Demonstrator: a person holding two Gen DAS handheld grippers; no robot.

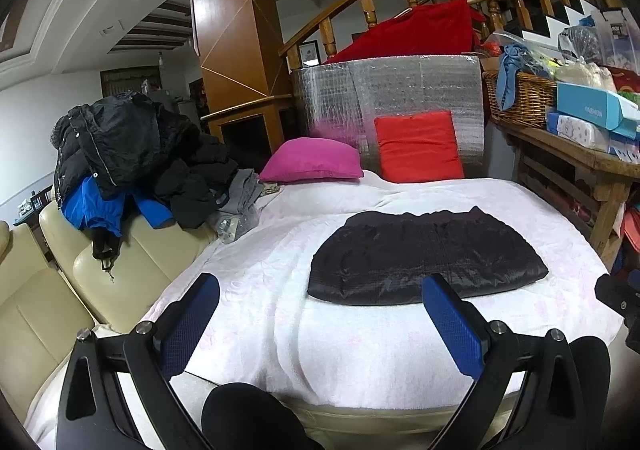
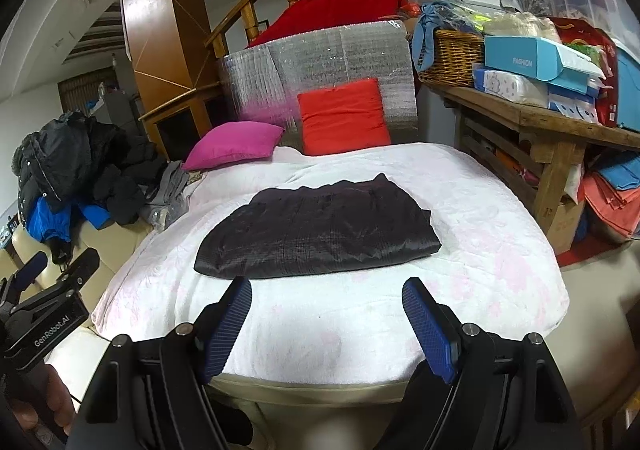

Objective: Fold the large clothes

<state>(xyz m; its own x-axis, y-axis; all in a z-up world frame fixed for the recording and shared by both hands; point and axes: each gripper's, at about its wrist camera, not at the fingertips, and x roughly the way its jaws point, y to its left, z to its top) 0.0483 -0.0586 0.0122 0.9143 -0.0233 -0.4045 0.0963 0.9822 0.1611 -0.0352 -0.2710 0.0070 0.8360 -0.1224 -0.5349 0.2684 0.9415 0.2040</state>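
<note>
"FASHION" shows on the light-blue cardboard box (image 2: 524,60) at two o'clock; "GenRobot.AI" marks the black left gripper (image 2: 60,264) at nine o'clock.

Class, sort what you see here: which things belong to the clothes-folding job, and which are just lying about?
Belongs to the job:
- black garment, folded on the white blanket
- clothes pile on the sofa
- left gripper and right gripper, both open

Lying about:
- pink cushion
- red cushion
- wicker basket

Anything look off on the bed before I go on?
Nothing stands out. The black garment lies folded flat on the white blanket, clear of both open grippers. Unfolded clothes sit heaped on the sofa.
</note>
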